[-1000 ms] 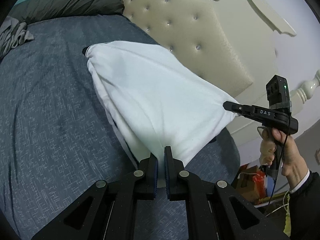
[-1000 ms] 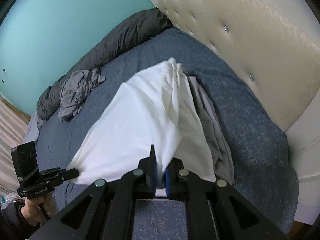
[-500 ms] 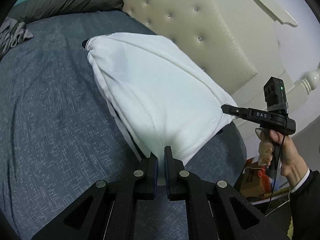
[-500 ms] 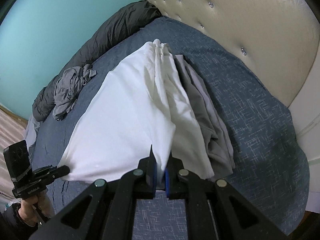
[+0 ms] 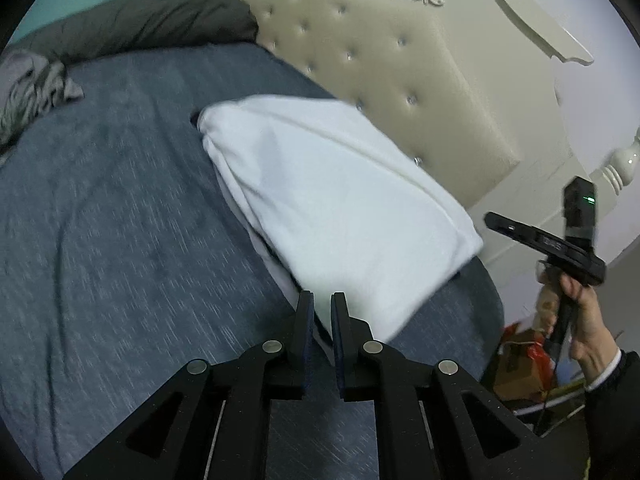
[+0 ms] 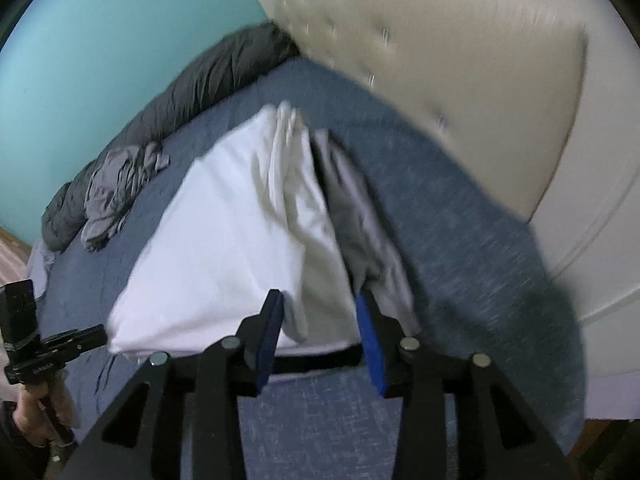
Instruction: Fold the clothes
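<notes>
**Both corners let go, fold only just laid**

Fingers of the right gripper have just been opening and now stand apart, astride the white garment's near edge without pressing it. The left gripper, jaws slightly parted, has also just eased off and holds nothing, the garment's corner just beyond its tips. Dragging either hand back could catch the hem and spoil the fold lying on the bed, beside the grey garment.
</notes>
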{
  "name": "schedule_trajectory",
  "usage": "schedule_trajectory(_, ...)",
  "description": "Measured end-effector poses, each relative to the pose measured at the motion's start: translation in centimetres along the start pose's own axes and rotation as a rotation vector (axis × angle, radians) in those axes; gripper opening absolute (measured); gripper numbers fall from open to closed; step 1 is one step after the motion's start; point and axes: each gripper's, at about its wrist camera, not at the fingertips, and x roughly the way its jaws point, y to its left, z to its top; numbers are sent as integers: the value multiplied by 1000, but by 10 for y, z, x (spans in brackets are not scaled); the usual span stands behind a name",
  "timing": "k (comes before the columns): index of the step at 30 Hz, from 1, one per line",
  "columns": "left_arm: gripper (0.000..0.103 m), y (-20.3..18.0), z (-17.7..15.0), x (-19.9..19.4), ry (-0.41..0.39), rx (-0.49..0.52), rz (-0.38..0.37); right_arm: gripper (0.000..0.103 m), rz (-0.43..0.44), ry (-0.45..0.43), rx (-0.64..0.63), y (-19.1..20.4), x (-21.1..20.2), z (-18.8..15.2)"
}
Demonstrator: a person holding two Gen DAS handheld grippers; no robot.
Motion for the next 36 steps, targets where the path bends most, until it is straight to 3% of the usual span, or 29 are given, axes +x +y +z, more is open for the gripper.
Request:
schedule_trajectory(6,10,-15,5,27,56,48,-26,38,33,-117,-103,33,-12,8)
schedule_trajectory(9,10,-19,-5,43,92,59,-25,35,0,-59,-116,35,10,3)
schedule_trajectory(13,10,-12,-4,38,71,50,-52,34,-48,42,-67,19,40,-6)
schedule_trajectory(18,10,2,14,31,27,27,-38,35,50,-86,35,4,14,16)
schedule_trajectory(20,10,6,21,32,21,25,-29,35,51,-90,44,6,15,37)
schedule_trajectory(28,10,15,31,51,40,29,-40,35,12,31,-40,43,74,119)
schedule_trajectory(36,10,19,17,71,53,25,-72,35,-46,162,-92,61,134,158)
